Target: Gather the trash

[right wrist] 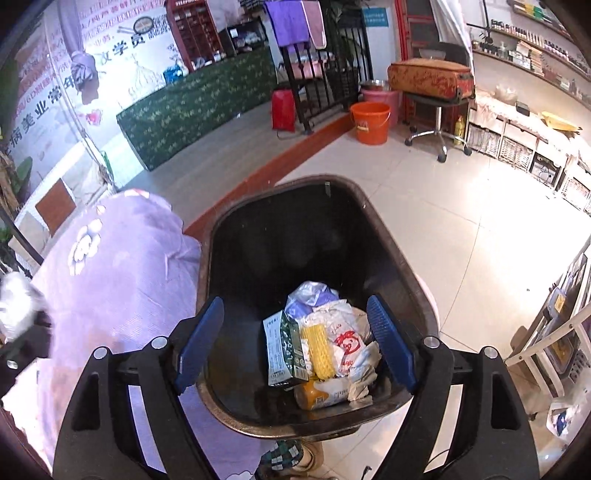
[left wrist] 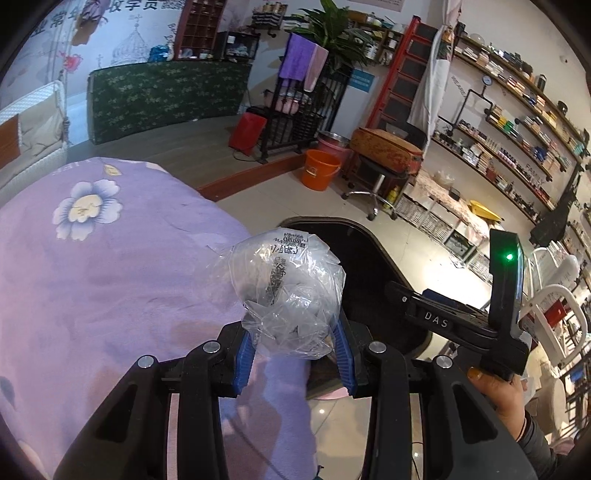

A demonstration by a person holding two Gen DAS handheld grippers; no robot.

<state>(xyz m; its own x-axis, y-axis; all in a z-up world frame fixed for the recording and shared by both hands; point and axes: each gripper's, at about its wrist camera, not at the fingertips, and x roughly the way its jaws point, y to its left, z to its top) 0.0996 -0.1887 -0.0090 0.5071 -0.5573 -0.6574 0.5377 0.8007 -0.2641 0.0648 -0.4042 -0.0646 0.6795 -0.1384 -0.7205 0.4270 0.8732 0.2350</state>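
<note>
Clear crinkled plastic wrapper (left wrist: 290, 295), balled up, printed in black; clamped between the blue pads (left wrist: 243, 360) of the left tool (left wrist: 295, 363), held over the right edge of the purple floral bed cover (left wrist: 110, 266), just beside the near rim of the black bin (left wrist: 373, 251). Judged very light, soft, springy, somewhat slippery; not fragile. Best taken by the bunched lower folds, as now, since smooth outer film could slide from the pads.

Right tool (right wrist: 295, 343): wide open, holding nothing, hanging above the bin (right wrist: 258, 236). Bin contents: green carton (right wrist: 286, 350), yellow ribbed piece (right wrist: 319, 350), white printed packet (right wrist: 343, 343), orange-and-white wrapper (right wrist: 321, 393), crumpled tissue (right wrist: 364, 373).

Surface: soft padded bed cover, purple with pale flowers; no firm backing for pressing down on loose film.

Room: glossy pale floor tiles (right wrist: 461, 229), orange bucket (right wrist: 369, 122), green patterned counter cloth (right wrist: 199, 107), stool with a suitcase (right wrist: 430, 79), long wall shelves (left wrist: 517, 122) of small goods, 1 potted plant (left wrist: 332, 33).
</note>
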